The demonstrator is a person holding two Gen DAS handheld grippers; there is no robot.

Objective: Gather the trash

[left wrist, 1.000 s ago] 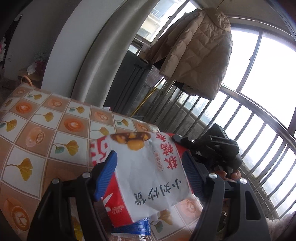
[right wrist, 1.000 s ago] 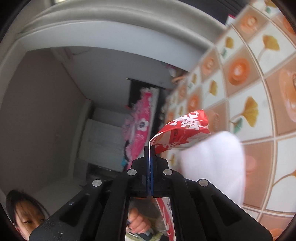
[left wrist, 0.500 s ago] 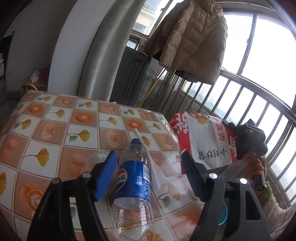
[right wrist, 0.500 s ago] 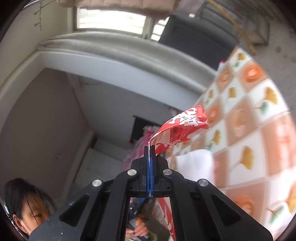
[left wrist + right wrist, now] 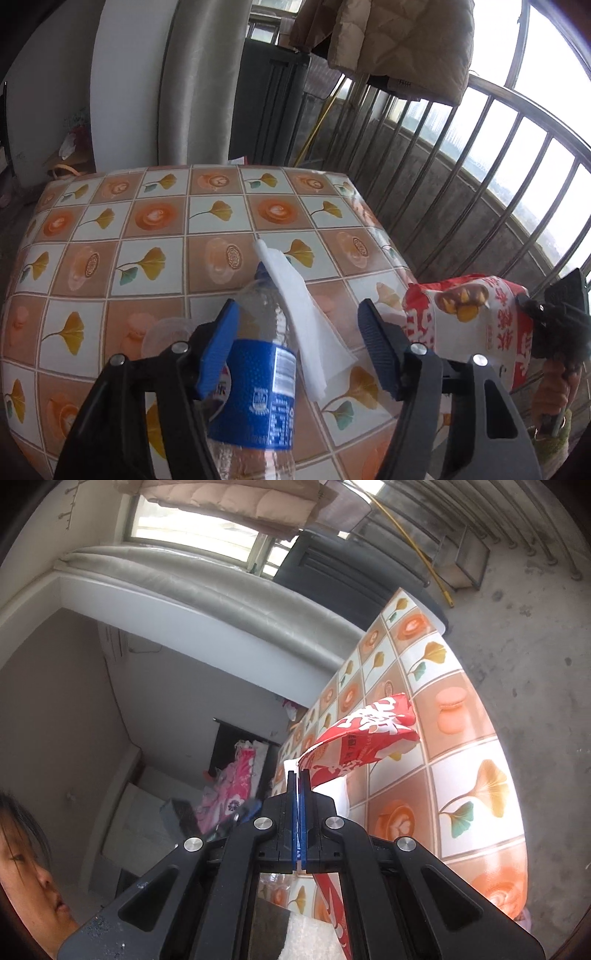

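My right gripper (image 5: 296,775) has carried the pinched snack bag (image 5: 469,325) off the table (image 5: 155,221); my left gripper (image 5: 299,350) (fingers spread) now frames the bottle (image 5: 258,376).

Snack bag (image 5: 476,325): red-and-white, large Chinese characters, not legible. Bottle (image 5: 258,384): blue label with fine white print, too small to read.

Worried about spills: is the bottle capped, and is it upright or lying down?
Capped and lying down. The bottle rests on its side on the table, blue cap on, pointing away, tissue draped beside its neck.
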